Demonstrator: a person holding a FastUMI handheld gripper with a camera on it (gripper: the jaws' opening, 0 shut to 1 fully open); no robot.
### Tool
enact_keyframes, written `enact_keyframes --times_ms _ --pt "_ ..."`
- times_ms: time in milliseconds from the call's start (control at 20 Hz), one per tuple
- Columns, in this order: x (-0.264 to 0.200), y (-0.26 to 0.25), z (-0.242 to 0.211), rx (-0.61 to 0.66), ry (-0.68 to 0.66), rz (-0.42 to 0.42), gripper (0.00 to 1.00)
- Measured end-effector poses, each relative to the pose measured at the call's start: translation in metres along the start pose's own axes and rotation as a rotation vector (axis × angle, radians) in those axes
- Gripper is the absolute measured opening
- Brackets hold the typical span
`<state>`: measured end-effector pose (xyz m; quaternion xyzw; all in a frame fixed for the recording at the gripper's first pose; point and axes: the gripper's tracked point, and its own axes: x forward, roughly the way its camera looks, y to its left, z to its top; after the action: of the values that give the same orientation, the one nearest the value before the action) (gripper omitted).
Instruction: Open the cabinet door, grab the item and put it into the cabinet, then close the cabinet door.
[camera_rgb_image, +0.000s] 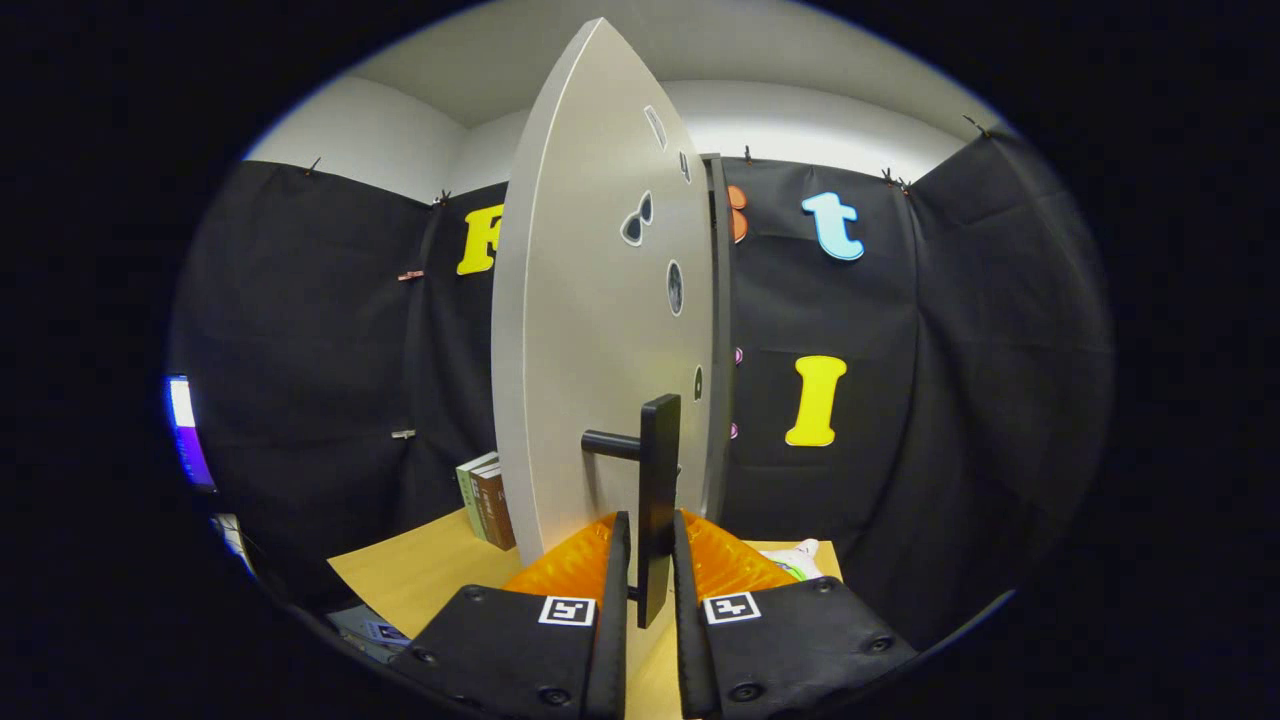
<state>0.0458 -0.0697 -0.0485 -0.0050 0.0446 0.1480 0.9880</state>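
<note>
A pale grey cabinet door with a few small stickers stands partly swung out, its free edge toward me and its hinged side at the cabinet body on the right. A black upright bar handle sticks out from the door on a short post. My gripper has its two fingers closed against either side of the handle's lower part. A white packet with green print lies on the wooden table just right of the fingers. The cabinet's inside is hidden behind the door.
A few upright books stand on the wooden table to the left behind the door. Black cloth walls close the booth all round. A lit screen glows far left.
</note>
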Motion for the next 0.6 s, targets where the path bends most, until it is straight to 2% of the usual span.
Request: enact_keyframes --times_ms 150,300,400,600 --pt "-0.001 -0.01 0.0 -0.006 -0.003 -0.026 0.2" --pt "-0.002 -0.009 -0.001 -0.007 0.002 -0.024 0.2" --pt "-0.006 -0.014 -0.004 -0.035 0.003 -0.058 0.2" --pt "-0.026 -0.011 0.002 -0.008 -0.024 -0.112 0.22"
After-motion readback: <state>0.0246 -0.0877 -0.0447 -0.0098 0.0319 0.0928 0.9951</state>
